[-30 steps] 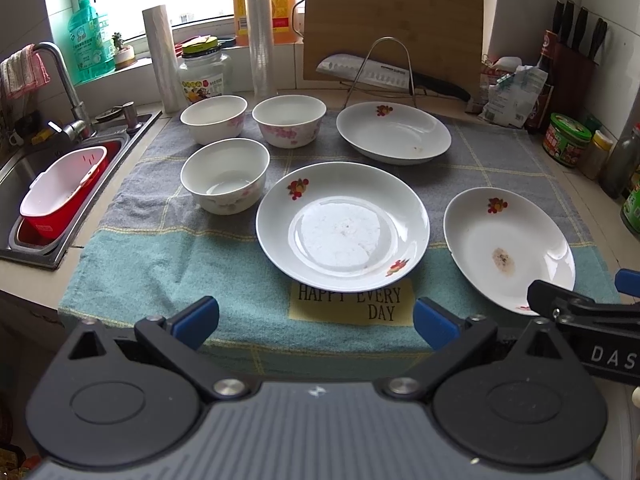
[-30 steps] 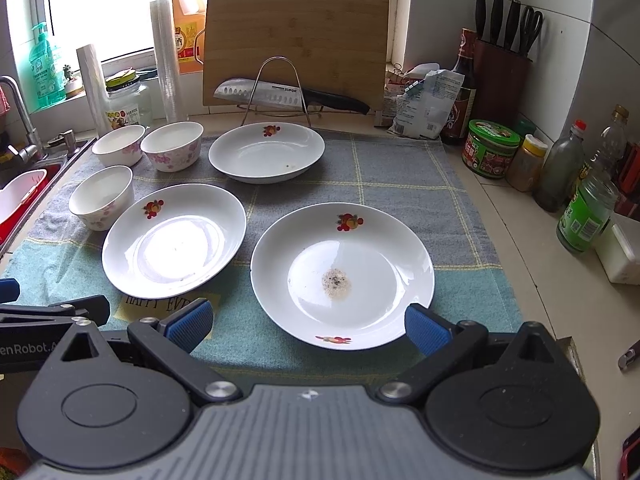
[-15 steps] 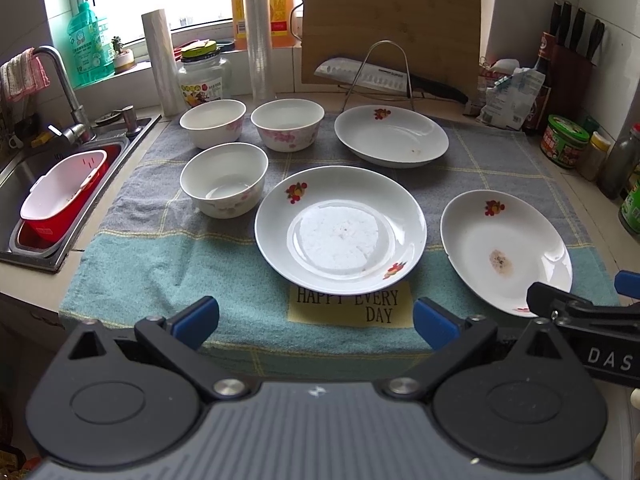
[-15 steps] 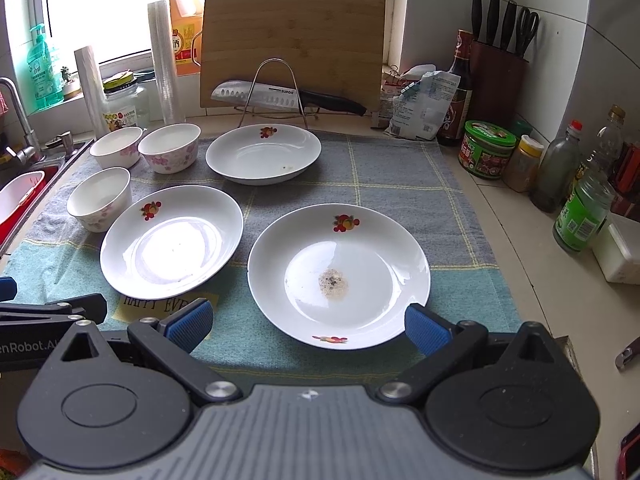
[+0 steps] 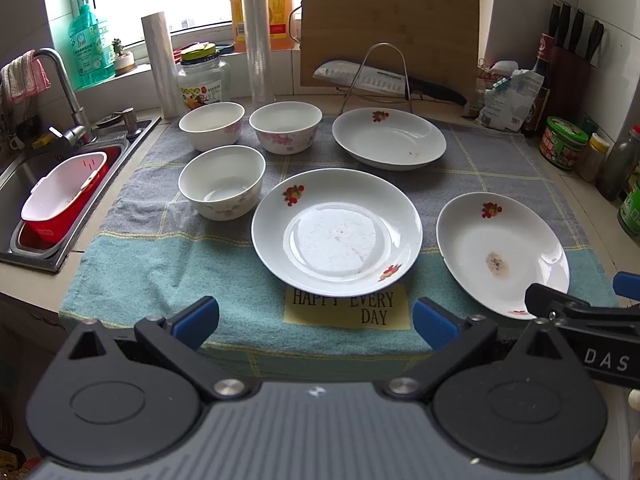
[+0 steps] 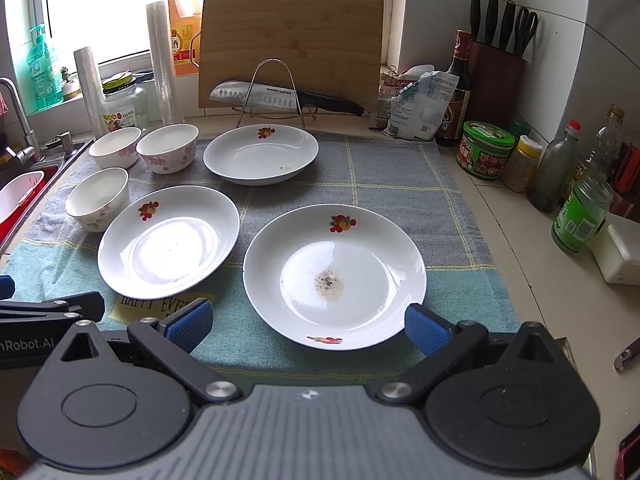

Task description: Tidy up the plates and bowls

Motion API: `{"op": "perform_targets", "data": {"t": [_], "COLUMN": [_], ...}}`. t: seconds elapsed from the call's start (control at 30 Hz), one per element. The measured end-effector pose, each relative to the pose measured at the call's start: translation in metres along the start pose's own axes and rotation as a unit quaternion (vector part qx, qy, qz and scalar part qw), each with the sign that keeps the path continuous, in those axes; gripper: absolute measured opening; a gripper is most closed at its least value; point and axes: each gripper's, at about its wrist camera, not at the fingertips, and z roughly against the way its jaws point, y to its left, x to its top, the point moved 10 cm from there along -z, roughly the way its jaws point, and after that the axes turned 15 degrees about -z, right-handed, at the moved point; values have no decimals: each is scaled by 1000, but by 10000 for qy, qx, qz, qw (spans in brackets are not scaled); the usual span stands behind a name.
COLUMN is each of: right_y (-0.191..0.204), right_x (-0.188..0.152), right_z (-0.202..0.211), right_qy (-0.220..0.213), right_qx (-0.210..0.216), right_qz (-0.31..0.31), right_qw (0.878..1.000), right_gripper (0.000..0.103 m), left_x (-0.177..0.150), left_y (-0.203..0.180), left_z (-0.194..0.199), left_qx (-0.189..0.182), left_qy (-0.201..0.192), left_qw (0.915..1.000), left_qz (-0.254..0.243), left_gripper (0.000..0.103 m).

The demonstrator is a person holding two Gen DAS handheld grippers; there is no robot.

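Three white flowered plates lie on a towel: a middle plate [image 5: 337, 232] [image 6: 168, 236], a stained right plate [image 5: 502, 250] [image 6: 334, 276] and a far plate [image 5: 389, 143] [image 6: 261, 154]. Three white bowls stand at the left: a near bowl [image 5: 222, 182] [image 6: 98, 198], a far-left bowl [image 5: 211, 125] [image 6: 115, 147] and a pink-flowered bowl [image 5: 285, 127] [image 6: 168, 154]. My left gripper [image 5: 316, 320] is open at the towel's front edge, just short of the middle plate. My right gripper [image 6: 308, 326] is open, its fingers straddling the stained plate's near rim without touching it.
A sink [image 5: 36, 184] with a red-and-white basket [image 5: 64, 196] lies to the left. A cutting board [image 5: 388, 36], a knife on a wire stand [image 5: 384, 80], jars and bottles line the back. More bottles [image 6: 580, 216] and a knife block [image 6: 496, 76] crowd the right.
Both views have drifted slightly, with the dishes shifting a little in frame. Both grippers stay open and no dish has moved.
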Motion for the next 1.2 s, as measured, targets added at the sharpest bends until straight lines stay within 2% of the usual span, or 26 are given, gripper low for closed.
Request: {"op": "perform_targets", "data": {"t": [0.6,0.83,1.2], "right_y": [-3,-7,-13], "right_x": [3,6,-3], "right_z": [-3,-3,-8], "right_qy": [-7,-166,-202], "right_qx": [38,175,478], "right_qz": [44,192,124], "right_qw": [10000,9995,9986], "right_gripper": [103,103,103], "left_x": [3,8,2], "left_y": [-7,-11,-18], "left_z": [0,2,-3], "left_qx": [-54,-71,-160], "left_qy": [-41,-296,-286], "left_qw": [10000,9995,9993], "left_qz": [-69,-89,-190], "left_gripper": [102,102,102]}}
